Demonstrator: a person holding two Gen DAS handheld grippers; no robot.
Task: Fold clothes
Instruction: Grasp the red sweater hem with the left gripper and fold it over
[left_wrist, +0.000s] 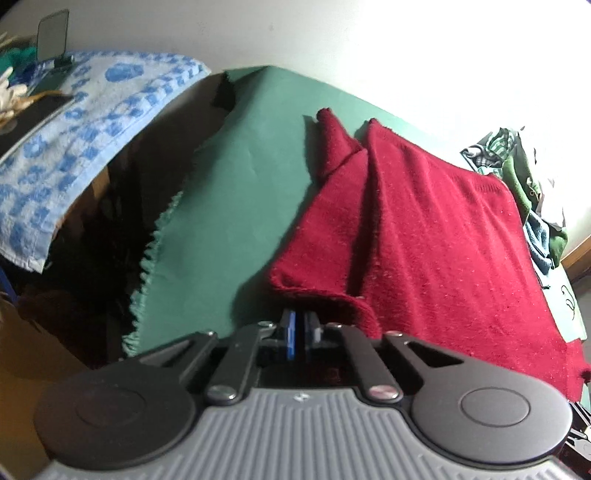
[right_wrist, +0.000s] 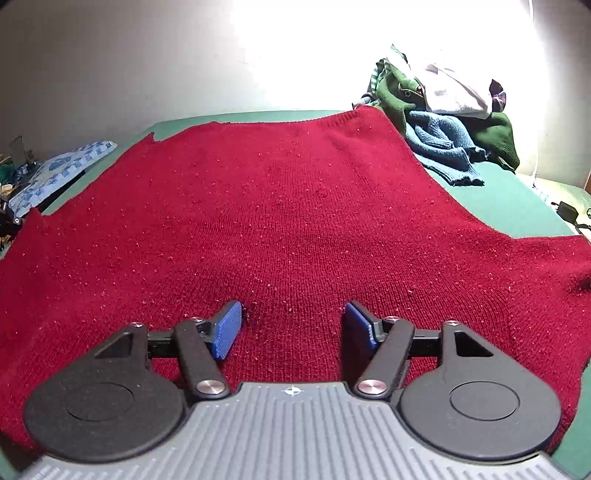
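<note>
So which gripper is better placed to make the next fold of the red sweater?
Probably left. The left gripper is shut at the red sweater edge, where a flap lifts. The right gripper is open over flat knit, holding nothing.

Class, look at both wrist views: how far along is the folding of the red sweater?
Done: the red sweater lies spread on the green cloth, one sleeve already folded in. In hand: the left gripper is shut at the sweater's near edge, the right gripper open above the body. Left: the remaining folds, then the pile of clothes beyond.
</note>
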